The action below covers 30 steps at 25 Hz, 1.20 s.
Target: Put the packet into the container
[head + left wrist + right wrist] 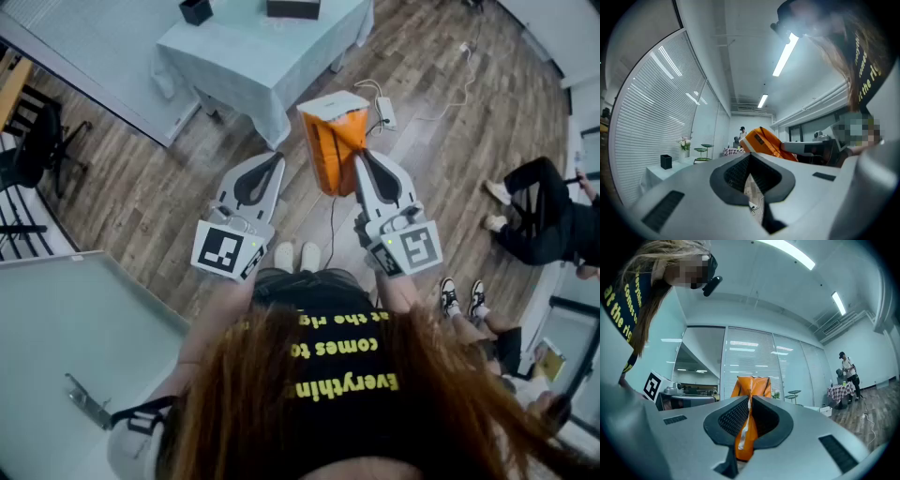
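right gripper (pixel 360 161): held forward, clamping packet (pixel 328 141) | left gripper (pixel 277 159): alongside, closed, empty

Open office or lab-type room. Wood-plank floor (pixel 141 178) throughout. Long strip lights (pixel 783 54) on a plain white ceiling. Slatted blinds (pixel 651 122) cover the left wall, and glass partition panels (pixel 745 357) show more rooms behind. Far table (pixel 253 47) has a pale cloth with a black box (pixel 196 10) on it; flowers (pixel 685 144) stand at its end. Black office chair (pixel 37 141) at far left. White power strip (pixel 385 112) and cable trail over the floor near the table. One person sits on the floor (pixel 539 211) at right. Another person stands (pixel 847 366) at a far checkered-cloth table (pixel 841 391).
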Each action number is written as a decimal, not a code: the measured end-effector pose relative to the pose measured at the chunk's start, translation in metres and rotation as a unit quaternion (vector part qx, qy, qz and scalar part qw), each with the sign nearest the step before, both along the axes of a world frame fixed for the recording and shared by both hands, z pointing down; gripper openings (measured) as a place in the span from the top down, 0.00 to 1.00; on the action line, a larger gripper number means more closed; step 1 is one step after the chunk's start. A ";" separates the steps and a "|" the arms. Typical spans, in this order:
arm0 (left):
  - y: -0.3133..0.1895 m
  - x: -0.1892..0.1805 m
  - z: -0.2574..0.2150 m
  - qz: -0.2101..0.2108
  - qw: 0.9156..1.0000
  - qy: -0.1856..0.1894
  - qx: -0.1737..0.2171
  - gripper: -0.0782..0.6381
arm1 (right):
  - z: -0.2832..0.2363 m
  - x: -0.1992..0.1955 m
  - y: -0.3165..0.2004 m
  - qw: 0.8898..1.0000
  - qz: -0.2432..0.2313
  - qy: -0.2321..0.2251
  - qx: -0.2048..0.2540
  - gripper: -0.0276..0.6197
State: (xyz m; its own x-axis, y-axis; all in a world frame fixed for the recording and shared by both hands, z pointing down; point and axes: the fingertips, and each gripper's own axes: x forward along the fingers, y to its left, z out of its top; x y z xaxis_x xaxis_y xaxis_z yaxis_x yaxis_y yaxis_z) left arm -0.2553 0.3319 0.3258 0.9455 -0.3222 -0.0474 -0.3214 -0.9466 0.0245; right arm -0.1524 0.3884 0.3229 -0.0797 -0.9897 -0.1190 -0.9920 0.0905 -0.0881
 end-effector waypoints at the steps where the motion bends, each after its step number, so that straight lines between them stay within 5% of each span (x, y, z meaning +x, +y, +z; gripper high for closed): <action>1: 0.001 -0.001 0.001 0.000 1.000 -0.002 0.000 0.89 | 0.001 -0.002 0.001 1.000 0.000 -0.001 -0.001 0.89; 21: -0.006 -0.002 -0.002 -0.008 1.000 -0.004 0.002 0.89 | -0.008 -0.003 -0.008 1.000 -0.008 -0.006 0.020 0.89; 30: -0.002 0.029 -0.011 -0.015 1.000 0.002 0.014 0.89 | -0.020 0.025 -0.010 0.999 -0.020 -0.006 0.035 0.89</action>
State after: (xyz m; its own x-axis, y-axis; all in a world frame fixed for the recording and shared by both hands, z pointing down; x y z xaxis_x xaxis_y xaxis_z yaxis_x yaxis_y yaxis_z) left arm -0.2263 0.3303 0.3149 0.9354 -0.3486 -0.0597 -0.3493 -0.9370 -0.0010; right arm -0.1279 0.3787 0.3033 -0.1176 -0.9750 -0.1885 -0.9863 0.1368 -0.0925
